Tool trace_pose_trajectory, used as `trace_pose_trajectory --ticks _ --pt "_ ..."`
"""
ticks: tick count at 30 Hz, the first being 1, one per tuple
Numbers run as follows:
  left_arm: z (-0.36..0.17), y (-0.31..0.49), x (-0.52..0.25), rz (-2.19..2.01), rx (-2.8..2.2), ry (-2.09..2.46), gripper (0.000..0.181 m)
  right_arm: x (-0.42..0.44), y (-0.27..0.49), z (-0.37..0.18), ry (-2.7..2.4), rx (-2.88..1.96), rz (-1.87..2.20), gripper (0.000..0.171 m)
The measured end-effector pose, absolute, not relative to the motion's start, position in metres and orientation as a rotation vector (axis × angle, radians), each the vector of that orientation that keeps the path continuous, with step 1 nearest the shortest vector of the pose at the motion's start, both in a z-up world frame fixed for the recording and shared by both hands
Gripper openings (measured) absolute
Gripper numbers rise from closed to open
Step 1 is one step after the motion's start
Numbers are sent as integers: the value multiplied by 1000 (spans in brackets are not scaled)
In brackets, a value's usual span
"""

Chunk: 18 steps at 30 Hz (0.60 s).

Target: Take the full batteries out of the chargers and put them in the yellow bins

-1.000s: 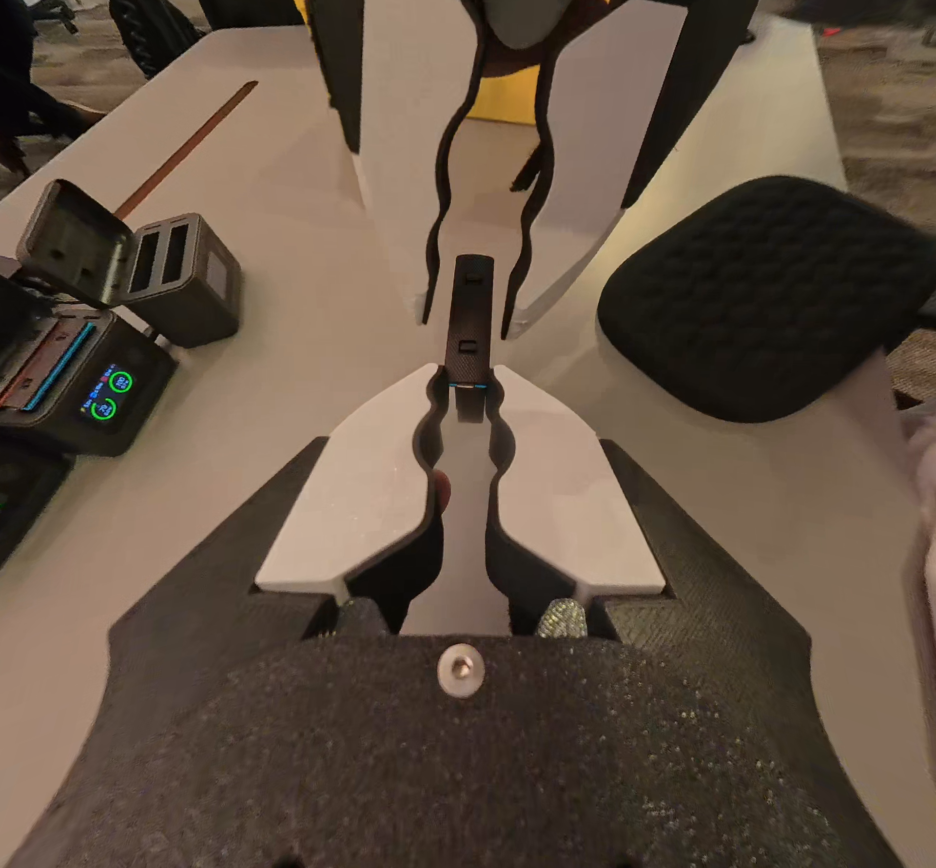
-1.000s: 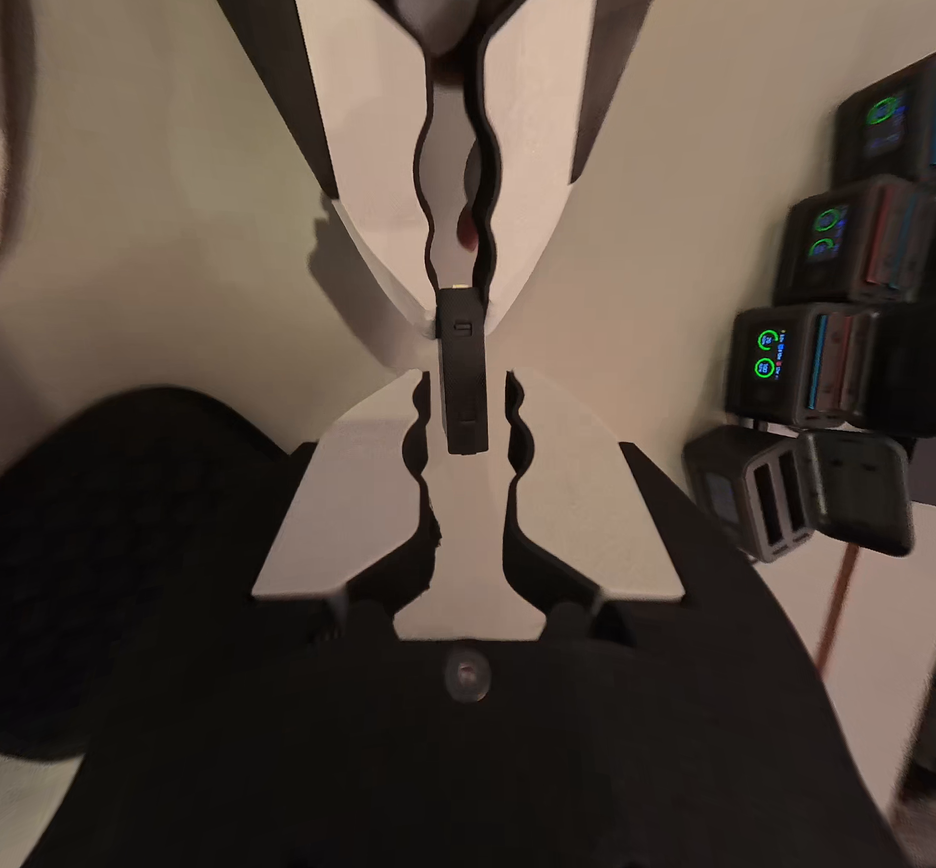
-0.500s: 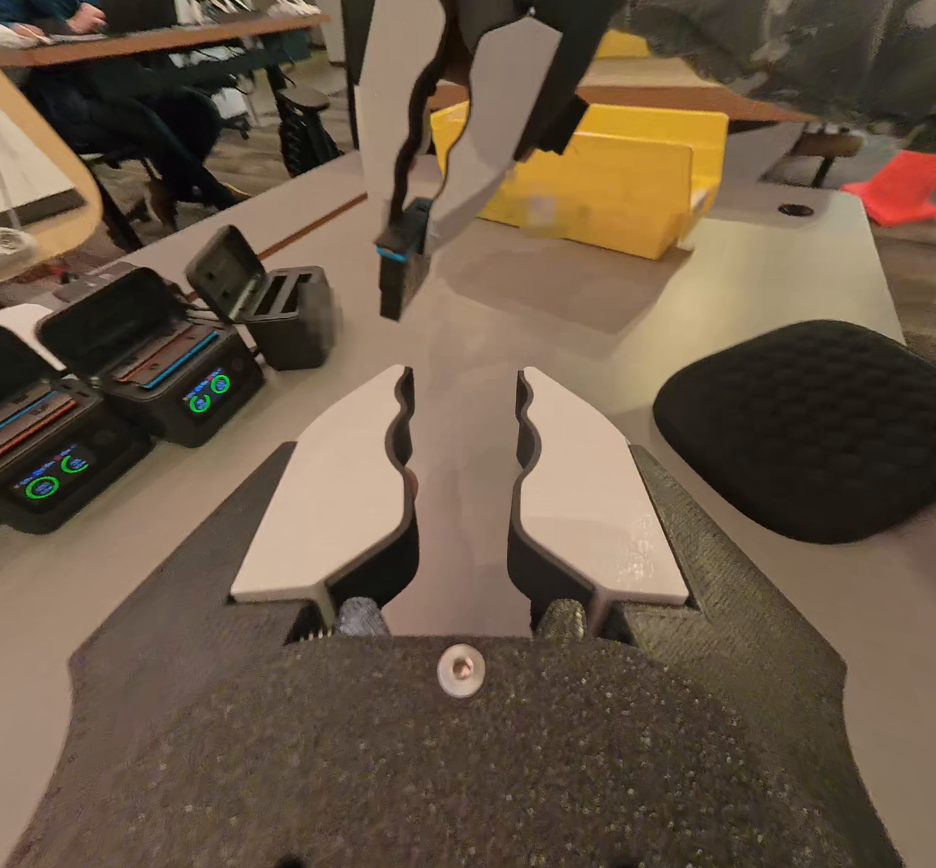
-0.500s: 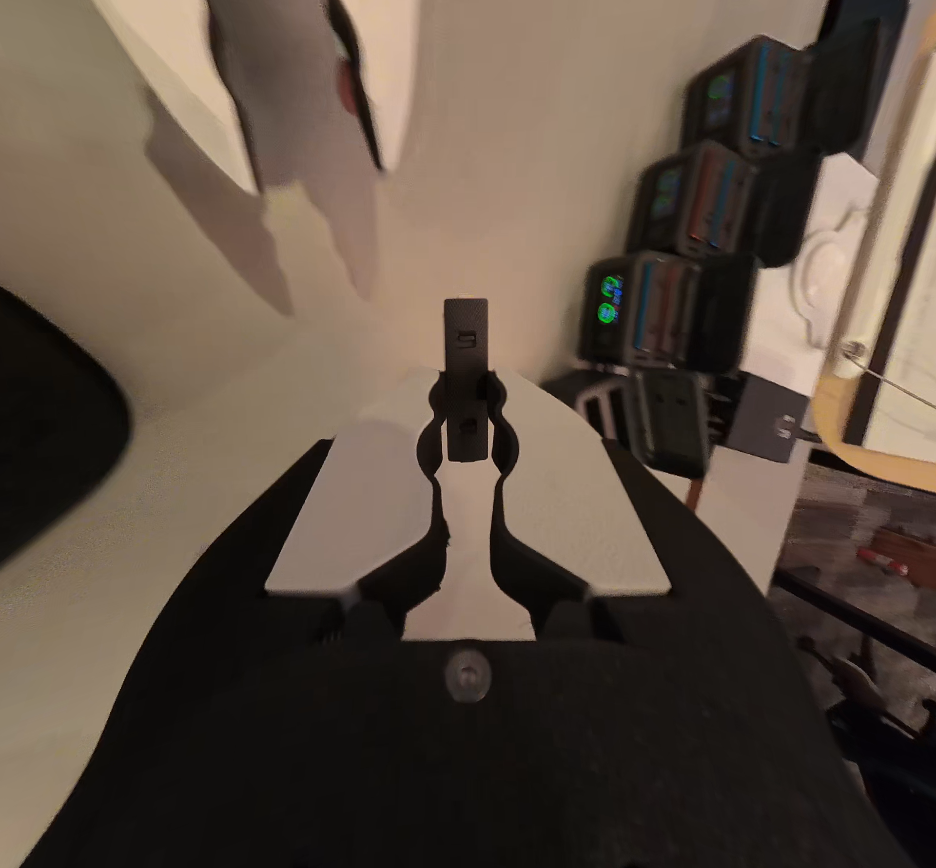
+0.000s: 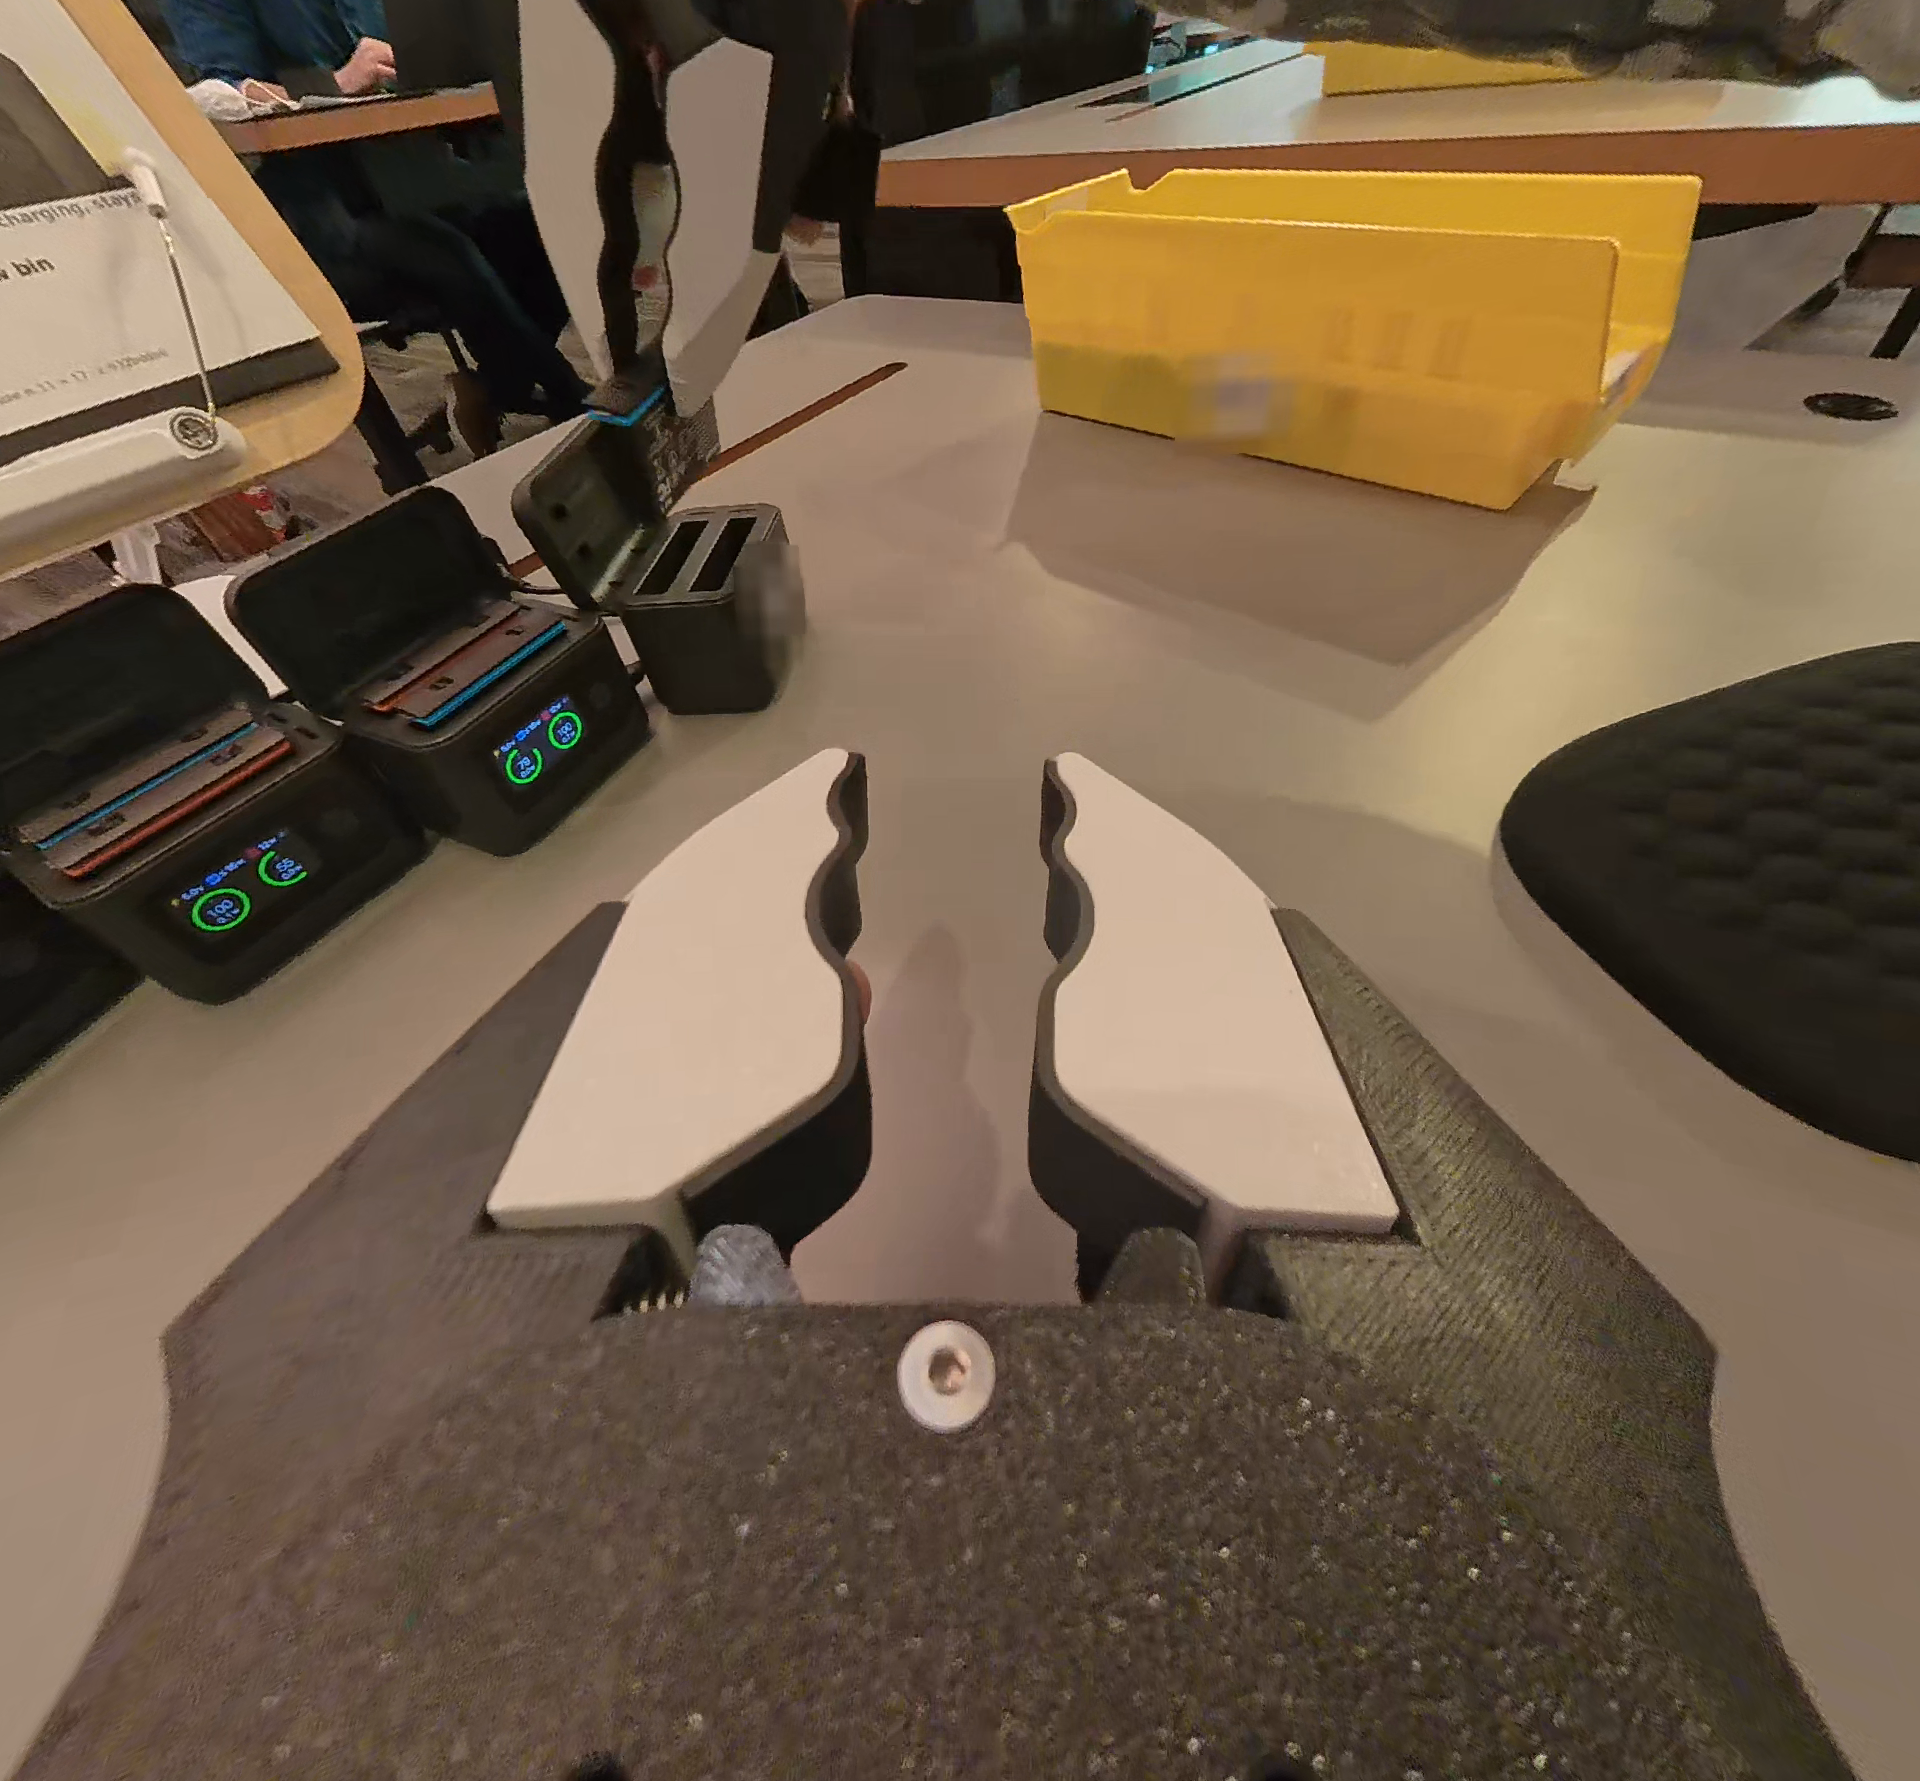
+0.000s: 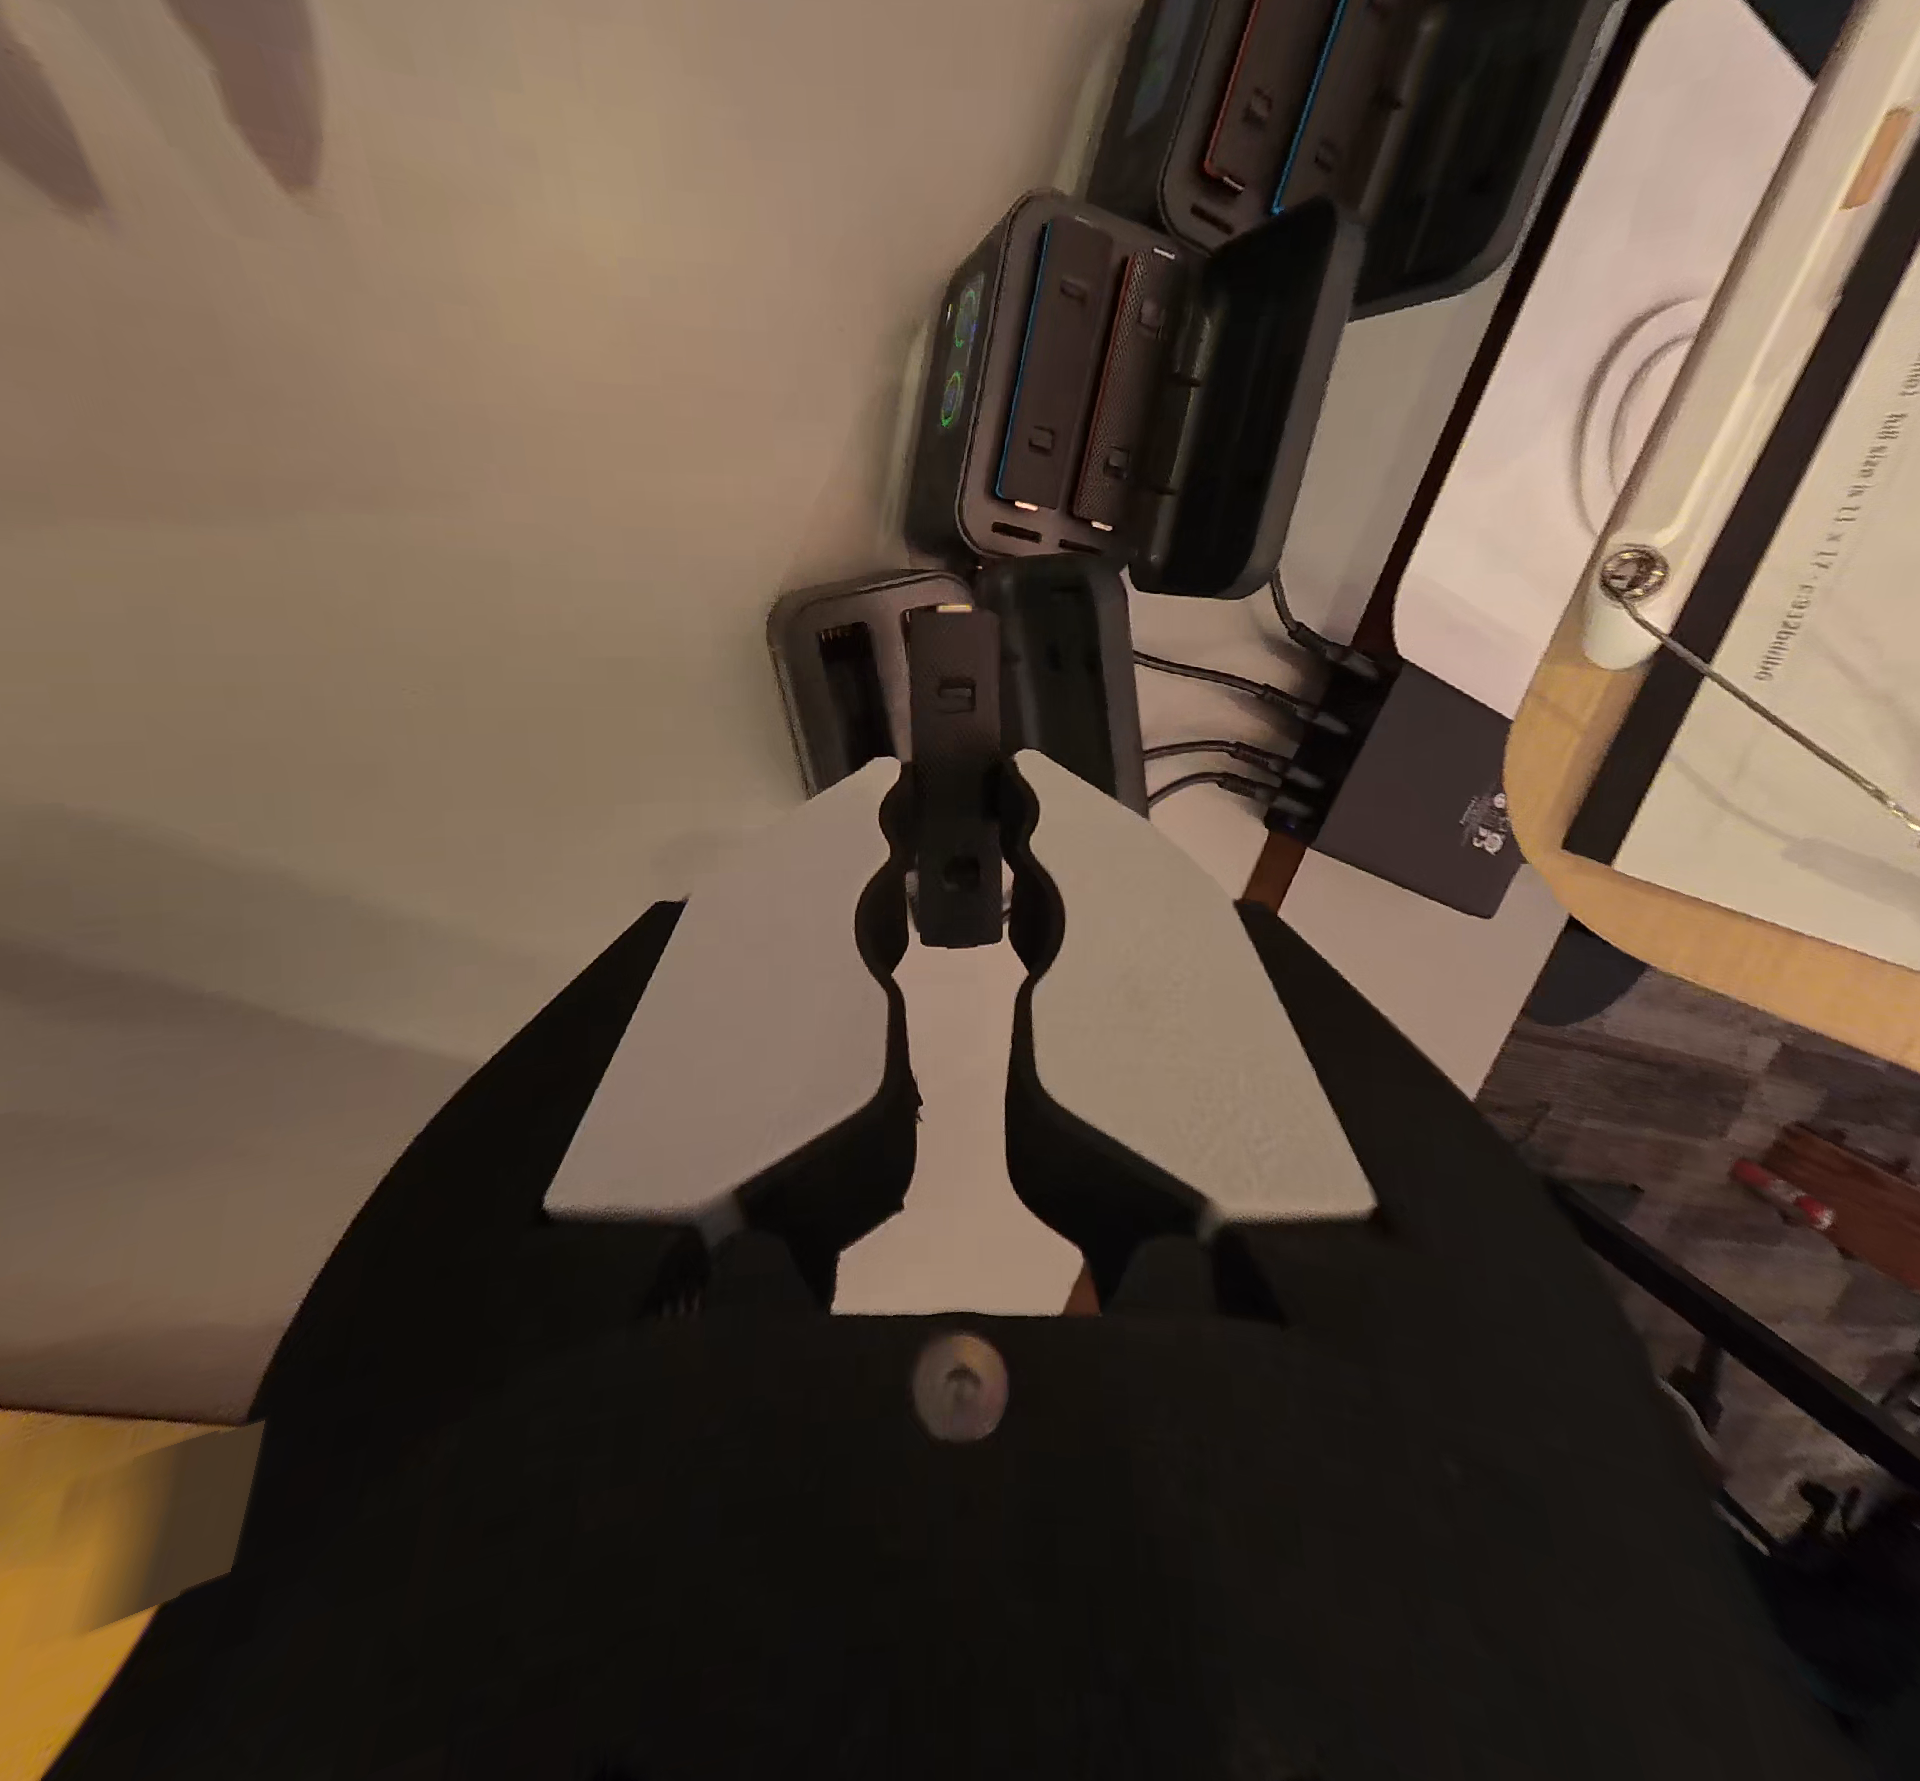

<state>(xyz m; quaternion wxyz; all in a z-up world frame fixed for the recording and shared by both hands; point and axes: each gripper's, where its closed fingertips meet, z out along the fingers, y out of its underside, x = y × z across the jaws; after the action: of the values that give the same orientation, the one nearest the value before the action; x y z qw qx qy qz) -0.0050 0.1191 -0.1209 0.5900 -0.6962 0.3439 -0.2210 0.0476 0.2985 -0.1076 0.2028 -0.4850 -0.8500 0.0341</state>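
My right gripper point(image 6: 956, 775) is shut on a thin black battery point(image 6: 948, 692) with a blue edge. It holds the battery just above the slots of an empty open charger point(image 6: 842, 682). In the left wrist view the right gripper point(image 5: 644, 391) hangs with the battery point(image 5: 665, 432) over that empty charger point(image 5: 717, 609). My left gripper point(image 5: 951, 775) is open and empty, low over the table. A yellow bin point(image 5: 1330, 360) stands at the back right. Two open chargers point(image 5: 468, 723) point(image 5: 187, 848) with lit green displays hold batteries.
A black textured pad point(image 5: 1745, 879) lies at the right. A tilted wooden sign board point(image 5: 135, 277) stands behind the chargers. A dark power hub point(image 6: 1392, 796) with cables sits by the chargers. A person sits at a far desk point(image 5: 343, 110). The left gripper's tips are roughly 20 cm from the right gripper's.
The battery passed from my left gripper to my right. The left opened and drew back. The right carried the battery left, to above the empty charger.
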Motion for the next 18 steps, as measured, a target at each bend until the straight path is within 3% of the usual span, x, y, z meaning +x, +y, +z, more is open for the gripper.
trace_pose_trajectory --ticks 18 --pt "-110 138 -30 -485 -1609 635 30 40 307 -134 -2568 -1294 201 15"
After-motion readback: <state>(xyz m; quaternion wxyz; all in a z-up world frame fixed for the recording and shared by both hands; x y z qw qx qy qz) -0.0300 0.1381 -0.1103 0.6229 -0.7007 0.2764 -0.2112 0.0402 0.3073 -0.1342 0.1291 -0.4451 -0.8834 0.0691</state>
